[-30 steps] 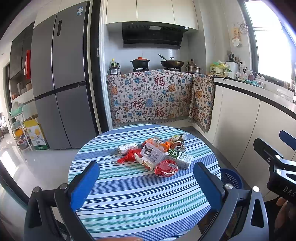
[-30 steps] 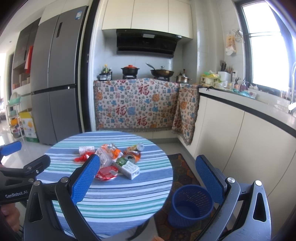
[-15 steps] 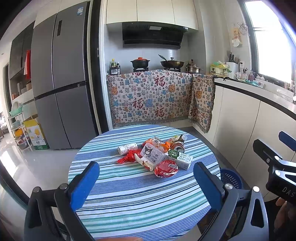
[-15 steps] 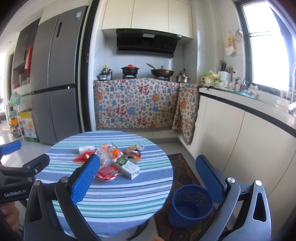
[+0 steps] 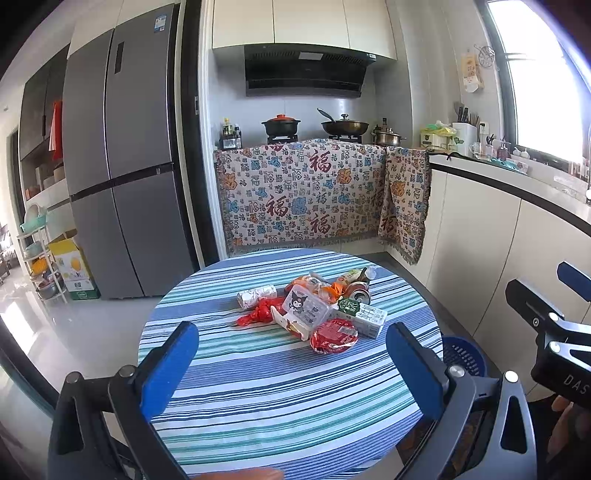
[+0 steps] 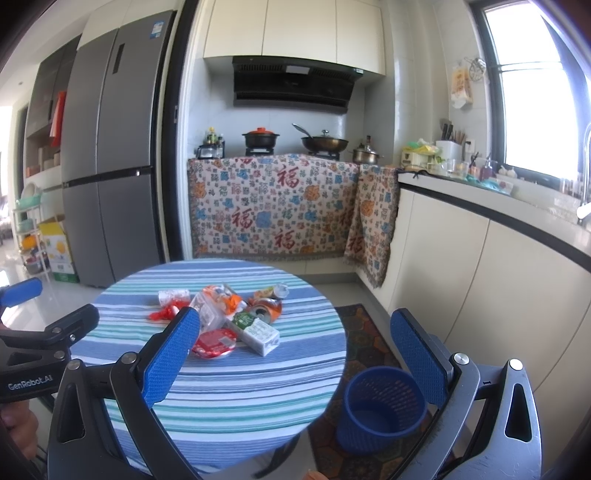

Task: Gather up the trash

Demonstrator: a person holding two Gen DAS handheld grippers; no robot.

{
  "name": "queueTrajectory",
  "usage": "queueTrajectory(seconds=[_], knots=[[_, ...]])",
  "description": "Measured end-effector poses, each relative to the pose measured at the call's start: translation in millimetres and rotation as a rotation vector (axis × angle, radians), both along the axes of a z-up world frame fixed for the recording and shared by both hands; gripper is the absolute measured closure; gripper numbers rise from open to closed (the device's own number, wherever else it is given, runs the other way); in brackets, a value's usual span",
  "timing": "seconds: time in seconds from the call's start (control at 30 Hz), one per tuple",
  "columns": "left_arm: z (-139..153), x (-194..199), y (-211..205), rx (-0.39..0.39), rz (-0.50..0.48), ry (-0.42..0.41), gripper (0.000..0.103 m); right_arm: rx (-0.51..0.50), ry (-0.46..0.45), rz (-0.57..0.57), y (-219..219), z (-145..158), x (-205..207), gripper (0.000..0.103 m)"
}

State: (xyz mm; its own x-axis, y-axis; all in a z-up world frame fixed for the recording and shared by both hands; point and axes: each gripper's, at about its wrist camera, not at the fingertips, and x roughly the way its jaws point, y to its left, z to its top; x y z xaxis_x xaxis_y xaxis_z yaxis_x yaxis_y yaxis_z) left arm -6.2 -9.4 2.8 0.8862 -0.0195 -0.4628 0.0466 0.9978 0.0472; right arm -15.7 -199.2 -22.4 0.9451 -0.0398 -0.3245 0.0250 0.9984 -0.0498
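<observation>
Two wide-open hand-held grippers above crinkly trash pile, mesh bin.

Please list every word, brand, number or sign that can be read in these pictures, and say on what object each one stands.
"GenRobot.AI": on the left gripper body, right wrist view.
"DAS", cut off: on the right gripper body, left wrist view.
"福", repeated in red: on the patterned cloth over the stove counter.
Too small or blurred: print on the white and green carton, the round red lid, the fridge sticker.
</observation>
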Motion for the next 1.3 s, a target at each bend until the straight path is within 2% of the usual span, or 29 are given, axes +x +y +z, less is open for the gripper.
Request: queueTrajectory(seconds=[0.8, 0.97, 1.2, 1.3], knots=[[-13, 10, 12, -0.016, -0.005, 0.016, 0.000, 0.002, 0.004, 0.003, 4, -10, 1, 0.000], [-36, 25, 32, -0.009, 0.035, 0.042, 0.000, 0.012, 0.005, 0.014, 5, -22, 9, 0.000], [-84, 56, 59, 0.013, 0.099, 0.117, 0.000, 0.028, 0.078, 0.071, 13, -65, 41, 0.000], [-104, 69, 68, -0.003, 0.116, 0.151, 0.000, 0.042, 0.122, 0.097, 18, -83, 57, 0.000]])
